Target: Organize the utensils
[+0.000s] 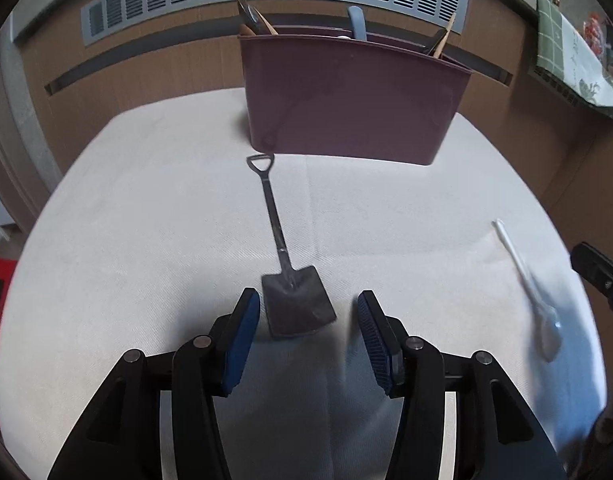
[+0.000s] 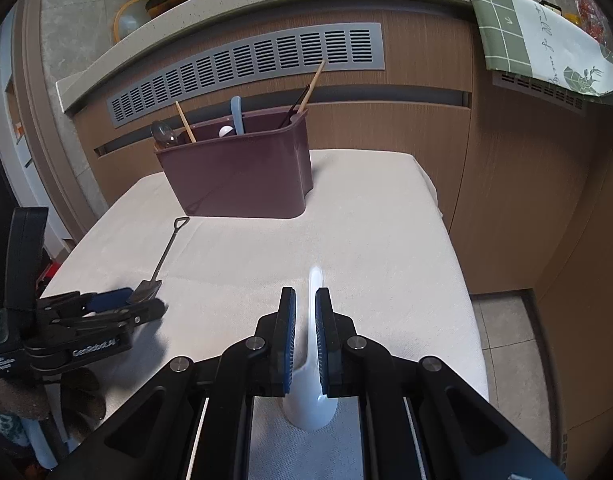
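White spoon (image 2: 315,344) clamped in right gripper (image 2: 305,300), near cloth edge (image 2: 438,208)

Both grippers are black plastic linkages with round silver pivot pins and ribbed blue pads (image 1: 242,344) on the fingers. The left gripper (image 2: 142,304) carries white lettering on its side, with a tall black block behind.

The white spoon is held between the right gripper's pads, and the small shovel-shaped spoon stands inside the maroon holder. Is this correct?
Not entirely. The shovel-shaped spoon lies flat on the white cloth in front of the maroon holder, not inside it, as the left wrist view shows. The white spoon is indeed between the right gripper's pads.
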`<move>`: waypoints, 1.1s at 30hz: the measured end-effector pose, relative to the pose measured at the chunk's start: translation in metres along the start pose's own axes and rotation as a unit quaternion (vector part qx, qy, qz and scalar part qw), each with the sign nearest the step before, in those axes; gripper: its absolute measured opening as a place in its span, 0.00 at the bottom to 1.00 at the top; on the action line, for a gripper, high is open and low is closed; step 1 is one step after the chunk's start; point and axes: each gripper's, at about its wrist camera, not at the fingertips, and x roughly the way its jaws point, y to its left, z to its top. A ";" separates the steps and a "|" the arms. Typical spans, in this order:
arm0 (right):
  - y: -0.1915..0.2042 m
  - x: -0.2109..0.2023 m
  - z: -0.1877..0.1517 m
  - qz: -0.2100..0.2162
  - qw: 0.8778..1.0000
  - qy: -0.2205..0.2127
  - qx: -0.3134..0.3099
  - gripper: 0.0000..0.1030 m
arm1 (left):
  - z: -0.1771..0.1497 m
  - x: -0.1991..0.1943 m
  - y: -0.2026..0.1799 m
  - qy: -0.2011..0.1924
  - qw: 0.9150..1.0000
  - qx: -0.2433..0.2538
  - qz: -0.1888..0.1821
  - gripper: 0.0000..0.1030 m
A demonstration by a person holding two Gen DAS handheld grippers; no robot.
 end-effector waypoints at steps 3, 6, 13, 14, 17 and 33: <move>-0.002 0.003 -0.003 0.000 1.000 0.004 0.005 0.09 | 0.000 0.001 -0.002 -0.004 1.000 0.005 0.007 0.51; -0.003 0.007 -0.006 -0.003 1.000 0.007 0.004 0.09 | 0.001 0.001 0.002 -0.001 1.000 0.005 -0.002 0.49; -0.013 0.021 -0.012 0.014 0.999 0.045 0.017 0.10 | 0.002 -0.005 0.023 -0.010 1.000 0.001 -0.001 0.32; -0.012 0.022 -0.013 0.011 0.999 0.049 0.012 0.11 | 0.002 -0.008 0.026 -0.016 1.000 0.003 0.000 0.32; -0.009 0.028 -0.015 0.005 0.998 0.062 -0.004 0.12 | 0.003 -0.021 0.037 -0.043 0.999 0.006 -0.005 0.32; 0.014 0.076 0.012 -0.012 0.992 0.116 -0.056 0.09 | 0.039 -0.076 0.064 -0.161 0.986 0.025 -0.016 0.31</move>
